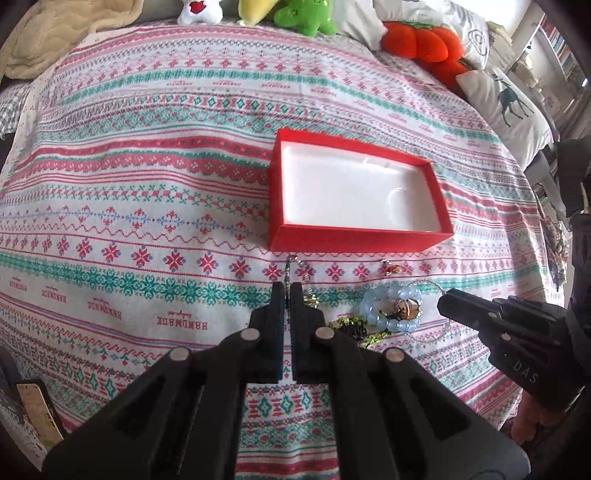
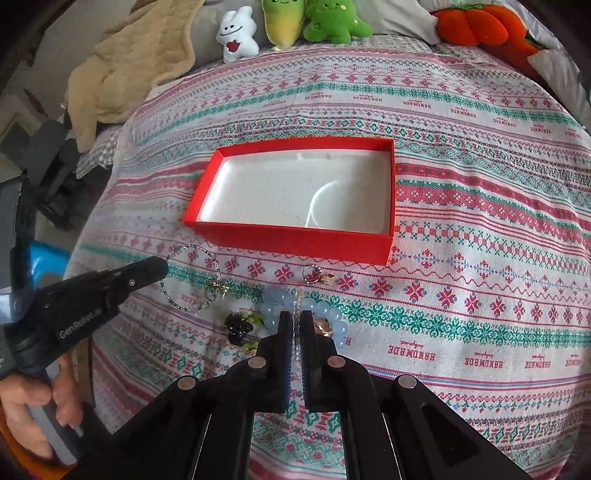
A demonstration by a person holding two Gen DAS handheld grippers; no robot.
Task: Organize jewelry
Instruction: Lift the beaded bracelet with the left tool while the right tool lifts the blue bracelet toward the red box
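Observation:
An open red box [image 1: 356, 236] [image 2: 295, 240] with a white empty inside lies on the patterned cloth. Jewelry lies in front of it: a pale blue bead bracelet [image 1: 391, 308] [image 2: 325, 310], a thin beaded necklace loop [image 2: 192, 277] [image 1: 291, 266], a dark green-and-black piece [image 2: 240, 326] [image 1: 354, 328], a small gold and red piece [image 2: 317, 277] [image 1: 391, 267]. My left gripper [image 1: 287, 290] [image 2: 162, 267] is nearly shut over a strand of the beaded necklace. My right gripper [image 2: 294, 319] [image 1: 443, 302] is nearly shut around a thin clear chain [image 2: 295, 332] by the blue bracelet.
Plush toys stand along the far edge: white [image 2: 238, 35], yellow-green [image 2: 282, 22], green [image 2: 334, 20], orange [image 2: 476, 24]. A beige blanket [image 2: 125, 66] lies at the far left. Pillows [image 1: 506, 107] lie at the right. The cloth [image 1: 147, 184] drops off at its edges.

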